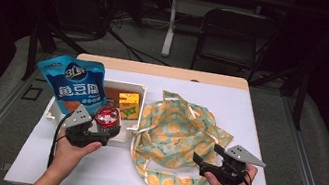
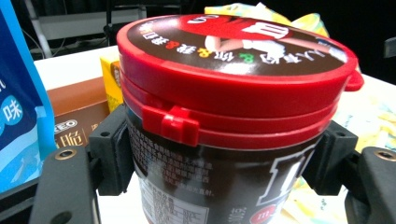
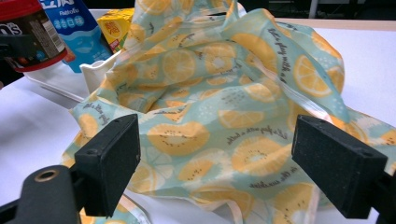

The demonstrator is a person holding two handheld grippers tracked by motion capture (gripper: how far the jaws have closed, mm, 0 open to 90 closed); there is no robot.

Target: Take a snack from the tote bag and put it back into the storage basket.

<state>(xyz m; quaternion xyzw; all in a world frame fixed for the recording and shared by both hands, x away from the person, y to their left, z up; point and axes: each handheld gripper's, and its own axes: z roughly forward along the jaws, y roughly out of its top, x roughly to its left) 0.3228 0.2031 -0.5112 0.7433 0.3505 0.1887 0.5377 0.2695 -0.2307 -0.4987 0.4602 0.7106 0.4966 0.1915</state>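
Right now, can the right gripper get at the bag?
Probably yes. The right gripper is open, its jaws already point at the bag, and nothing lies between them. The left gripper holds the jar off to the side.

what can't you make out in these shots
- Candy jar: bottom cut off by the left gripper view's lower edge; the left gripper pads cover its sides.
- Brown box: partly hidden behind the jar and blue snack bag.
- Lemon-print bag: its inside is hidden by folds in the right gripper view.
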